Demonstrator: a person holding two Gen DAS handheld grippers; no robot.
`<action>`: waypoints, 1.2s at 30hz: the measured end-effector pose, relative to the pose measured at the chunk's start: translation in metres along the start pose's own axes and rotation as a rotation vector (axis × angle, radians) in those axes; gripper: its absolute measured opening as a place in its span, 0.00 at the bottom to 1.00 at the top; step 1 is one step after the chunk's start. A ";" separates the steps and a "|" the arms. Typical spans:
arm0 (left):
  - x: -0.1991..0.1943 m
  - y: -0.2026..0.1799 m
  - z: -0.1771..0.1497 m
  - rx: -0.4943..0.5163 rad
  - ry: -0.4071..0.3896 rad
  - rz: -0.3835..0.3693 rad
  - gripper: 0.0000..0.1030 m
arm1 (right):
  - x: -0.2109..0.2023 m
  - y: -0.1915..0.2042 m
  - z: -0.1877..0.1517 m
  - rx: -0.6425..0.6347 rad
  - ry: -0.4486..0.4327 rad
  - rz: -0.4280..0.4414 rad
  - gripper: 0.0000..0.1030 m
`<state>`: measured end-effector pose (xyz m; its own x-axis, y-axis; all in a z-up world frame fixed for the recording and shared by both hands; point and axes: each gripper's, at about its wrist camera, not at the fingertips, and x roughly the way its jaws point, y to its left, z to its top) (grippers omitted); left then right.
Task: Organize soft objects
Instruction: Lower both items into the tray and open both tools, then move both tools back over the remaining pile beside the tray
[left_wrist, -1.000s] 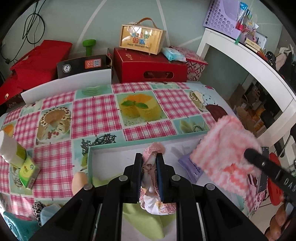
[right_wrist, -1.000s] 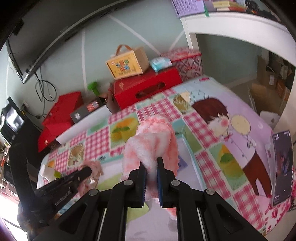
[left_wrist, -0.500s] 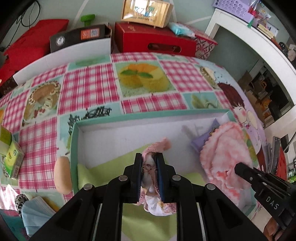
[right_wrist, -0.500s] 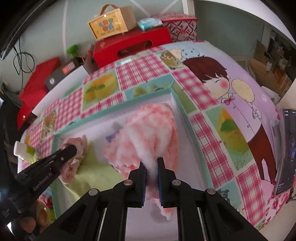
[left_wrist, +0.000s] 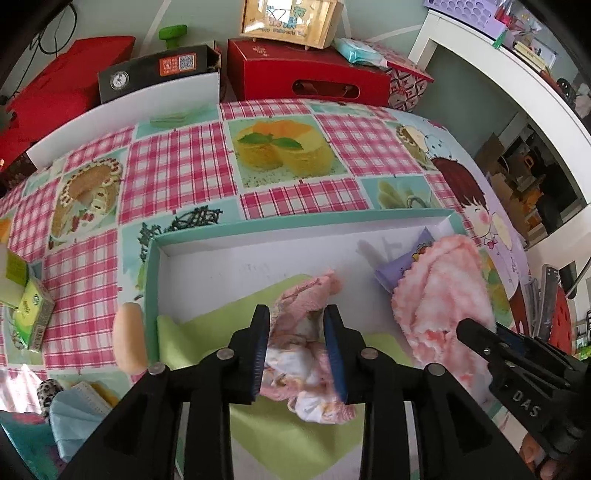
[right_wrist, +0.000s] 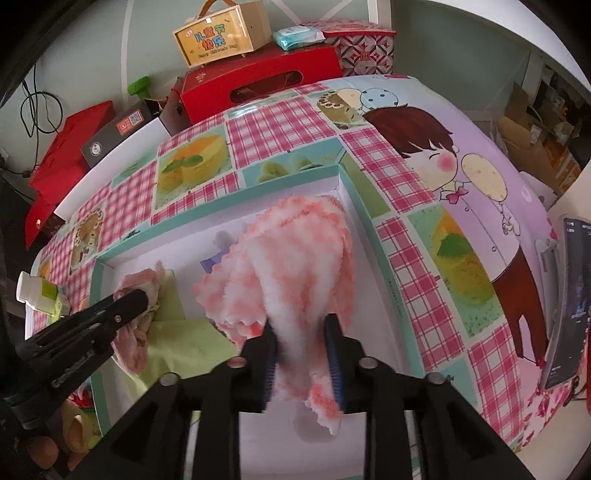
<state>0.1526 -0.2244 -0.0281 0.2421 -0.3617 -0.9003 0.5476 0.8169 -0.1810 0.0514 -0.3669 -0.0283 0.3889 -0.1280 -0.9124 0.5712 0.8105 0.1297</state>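
A teal-rimmed white box lies on the table. My left gripper is open, its jaws apart on either side of a pink floral cloth that rests on a lime green cloth in the box. My right gripper is open too, with a fluffy pink-and-white towel lying loose between its jaws at the box's right end. The towel partly covers a purple packet.
The table has a pink checked cloth. A peach egg-shaped toy, a green carton and blue fabric lie left of the box. Red boxes stand behind the table. A phone lies at the right.
Both grippers came down into the box with their cloths, then opened. The floral cloth and the towel now rest in the box.
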 end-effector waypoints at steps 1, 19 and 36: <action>-0.005 0.000 0.000 -0.001 -0.004 0.000 0.30 | -0.002 0.001 0.000 -0.005 -0.006 0.001 0.30; -0.055 0.010 0.003 -0.030 -0.090 0.027 0.53 | -0.022 0.017 0.001 -0.057 -0.075 0.001 0.63; -0.037 0.039 0.000 -0.144 -0.059 0.079 0.85 | -0.015 0.016 0.002 -0.036 -0.088 0.022 1.00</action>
<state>0.1645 -0.1792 -0.0017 0.3285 -0.3158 -0.8901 0.4058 0.8982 -0.1689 0.0558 -0.3533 -0.0114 0.4638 -0.1584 -0.8716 0.5364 0.8333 0.1340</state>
